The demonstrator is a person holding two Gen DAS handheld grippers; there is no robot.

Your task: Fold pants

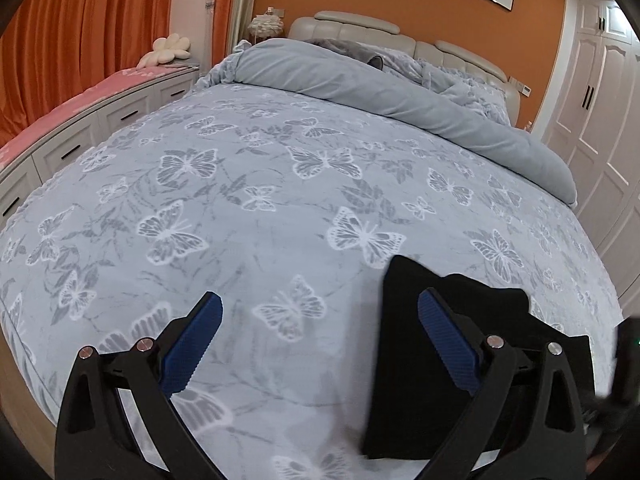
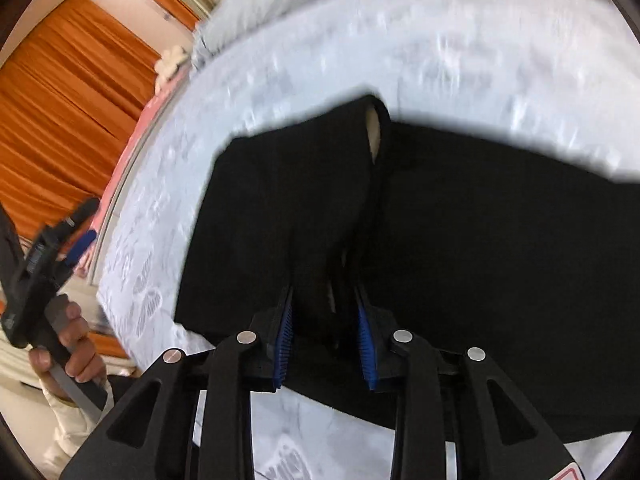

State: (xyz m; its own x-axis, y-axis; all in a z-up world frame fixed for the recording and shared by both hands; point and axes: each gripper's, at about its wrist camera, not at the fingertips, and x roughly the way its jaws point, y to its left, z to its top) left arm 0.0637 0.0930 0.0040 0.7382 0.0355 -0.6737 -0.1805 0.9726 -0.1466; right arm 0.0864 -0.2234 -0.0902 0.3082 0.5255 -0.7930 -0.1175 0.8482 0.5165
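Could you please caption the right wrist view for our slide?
Right tool pinches black fabric pants above butterfly-print bedspread.

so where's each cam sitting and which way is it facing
Left wrist: sits on the left gripper, jaws wide open and empty, facing up the bed toward the headboard; the black pants lie at lower right.
Right wrist: sits on the right gripper, shut on the pants, facing down and leftward across the bed; the left hand holding the left gripper shows at the left edge.
Shared: pants, bed, orange curtains.
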